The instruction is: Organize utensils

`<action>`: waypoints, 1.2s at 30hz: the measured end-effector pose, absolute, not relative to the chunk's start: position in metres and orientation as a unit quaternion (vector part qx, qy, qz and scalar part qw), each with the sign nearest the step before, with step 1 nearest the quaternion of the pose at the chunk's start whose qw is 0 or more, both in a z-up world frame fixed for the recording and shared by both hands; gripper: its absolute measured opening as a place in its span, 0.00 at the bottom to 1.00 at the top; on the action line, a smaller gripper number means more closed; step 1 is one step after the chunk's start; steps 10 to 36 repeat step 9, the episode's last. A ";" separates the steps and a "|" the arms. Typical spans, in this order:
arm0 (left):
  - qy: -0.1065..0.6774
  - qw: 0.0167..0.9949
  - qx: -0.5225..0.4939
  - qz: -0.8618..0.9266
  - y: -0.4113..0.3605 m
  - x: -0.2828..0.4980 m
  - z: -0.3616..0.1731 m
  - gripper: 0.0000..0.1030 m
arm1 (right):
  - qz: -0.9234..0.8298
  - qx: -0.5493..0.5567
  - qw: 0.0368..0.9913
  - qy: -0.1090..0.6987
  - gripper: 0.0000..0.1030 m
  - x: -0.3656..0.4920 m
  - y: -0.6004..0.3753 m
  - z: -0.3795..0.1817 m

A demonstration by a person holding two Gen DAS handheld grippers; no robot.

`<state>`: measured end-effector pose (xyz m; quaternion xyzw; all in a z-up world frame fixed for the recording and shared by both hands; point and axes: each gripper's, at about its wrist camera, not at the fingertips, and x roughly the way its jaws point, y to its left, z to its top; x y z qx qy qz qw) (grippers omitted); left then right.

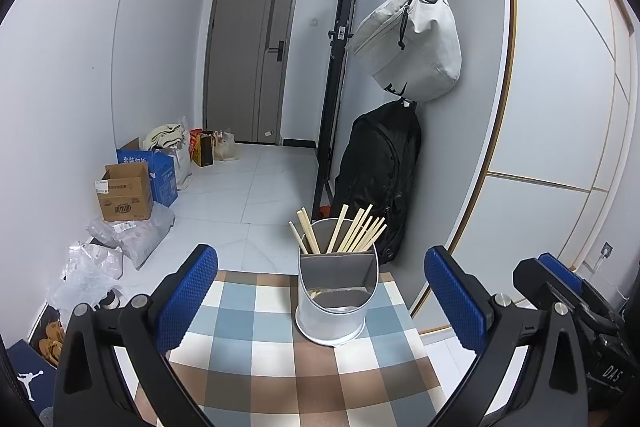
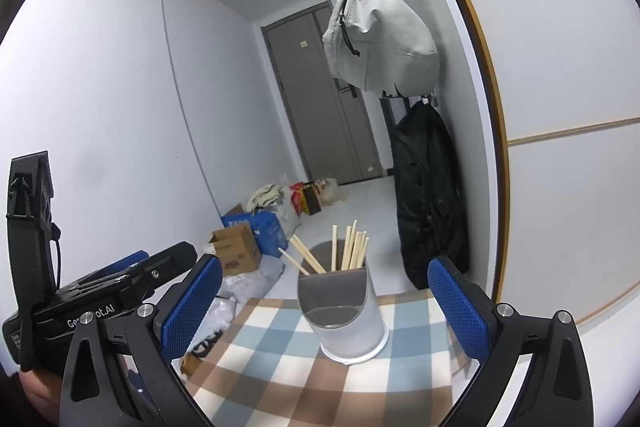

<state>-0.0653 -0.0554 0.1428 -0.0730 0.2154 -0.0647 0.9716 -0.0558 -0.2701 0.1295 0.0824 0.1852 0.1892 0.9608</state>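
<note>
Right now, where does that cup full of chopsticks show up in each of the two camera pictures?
Left wrist view: the utensil holder stands just right of centre, low in the picture, on the checkered cloth.
Right wrist view: the holder also sits just right of centre, low down.
Shared landmark: the grey bag hanging on the wall above it.

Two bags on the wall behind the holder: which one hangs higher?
The light grey bag hangs higher, its strap running up the wall. The black backpack sits below it, reaching down behind the chopsticks.
</note>
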 end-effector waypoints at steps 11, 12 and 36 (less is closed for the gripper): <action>0.220 0.970 -0.080 -0.061 -0.054 -0.061 0.138 0.98 | 0.189 0.082 0.960 0.189 1.00 -0.055 -0.271 0.128; 0.220 0.970 -0.080 -0.061 -0.054 -0.061 0.138 0.98 | 0.189 0.082 0.960 0.189 1.00 -0.055 -0.271 0.128; 0.220 0.970 -0.080 -0.061 -0.054 -0.061 0.138 0.98 | 0.189 0.082 0.960 0.189 1.00 -0.055 -0.271 0.128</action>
